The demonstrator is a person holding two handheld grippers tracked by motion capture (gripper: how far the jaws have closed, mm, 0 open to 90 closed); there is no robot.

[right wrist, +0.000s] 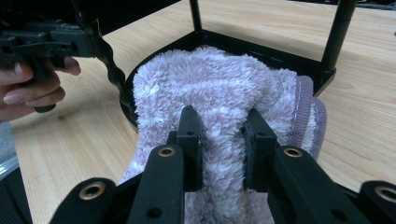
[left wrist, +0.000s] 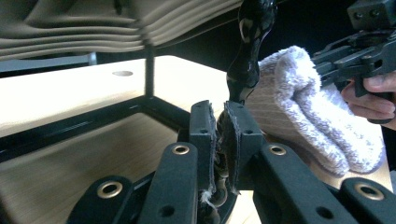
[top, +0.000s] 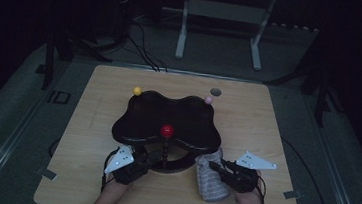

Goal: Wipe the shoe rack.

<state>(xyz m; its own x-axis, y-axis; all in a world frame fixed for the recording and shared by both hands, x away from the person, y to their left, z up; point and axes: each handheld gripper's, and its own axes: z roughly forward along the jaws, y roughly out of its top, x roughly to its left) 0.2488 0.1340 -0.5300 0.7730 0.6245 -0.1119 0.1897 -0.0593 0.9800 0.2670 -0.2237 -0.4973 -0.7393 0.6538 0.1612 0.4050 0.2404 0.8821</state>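
A black stand has a wavy top tray (top: pixel 137 123) with a red ball (top: pixel 167 130) at its front. Below the ball a beaded black post (top: pixel 165 149) runs down to a ring base. My left gripper (top: pixel 149 160) is shut on the lower part of this post (left wrist: pixel 250 46), which sits between the nearly closed jaws (left wrist: pixel 220 109). To the right, my right gripper (top: pixel 215 166) is shut on a fluffy pale lilac cloth (top: pixel 209 182). Its jaws (right wrist: pixel 223 121) pinch a fold of the cloth (right wrist: pixel 219 79), which rests on the table against the stand's base.
A yellow ball (top: pixel 137 91) and a pink ball (top: pixel 209 100) top the tray's back corners. The wooden table (top: pixel 267 125) has a round hole (top: pixel 215 92) near its far edge. Thin black legs (right wrist: pixel 337 32) rise from the base frame. The room beyond is dark, with cables on the floor.
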